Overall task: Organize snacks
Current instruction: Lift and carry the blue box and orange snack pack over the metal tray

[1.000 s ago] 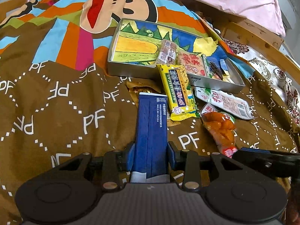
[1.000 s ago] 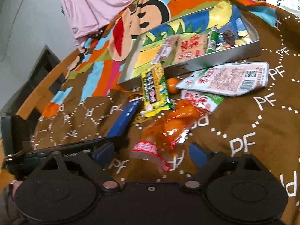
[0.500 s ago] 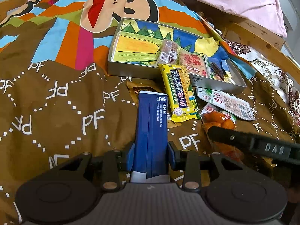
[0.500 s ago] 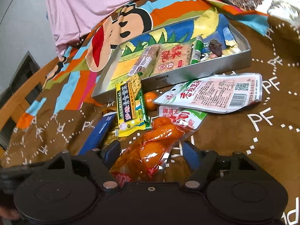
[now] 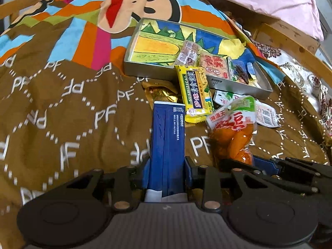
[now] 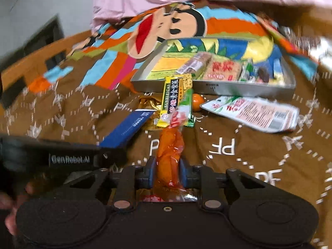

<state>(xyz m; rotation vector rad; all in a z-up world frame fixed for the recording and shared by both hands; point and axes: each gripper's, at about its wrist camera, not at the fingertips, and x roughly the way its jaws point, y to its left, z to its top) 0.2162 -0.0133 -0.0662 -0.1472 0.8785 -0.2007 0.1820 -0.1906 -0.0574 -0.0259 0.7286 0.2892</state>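
Left wrist view: the left gripper [image 5: 167, 173] has its fingers closed narrow on one blue packet [image 5: 167, 145], long axis running straight out from the fingers toward the metal tray [image 5: 149, 70], which lies dead ahead on the bed cover [image 5: 62, 103]. Short of the tray's near wall: one yellow seaweed bar [image 5: 195, 93] leaning onto that wall, one gold-wrapped piece [image 5: 161, 93] just left of the bar, one white flat pouch [image 5: 263, 114] to the right. One orange snack pouch [image 5: 234, 137] hangs right of the blue packet, pinched at its lower end. Inside the tray, toward its right half, at least four small packs; the exact count is unclear. Right wrist view, blurred: the right gripper [image 6: 166, 173] has its fingers tight on the orange snack pouch [image 6: 169, 149], long axis pointing forward at the tray [image 6: 244, 87]. One small orange round thing [image 6: 197, 99] sits against the tray's near wall. The tray is ahead of both grippers, at a similar reach; which is nearer I cannot tell. Judgement: both loads go forward and over the near wall.
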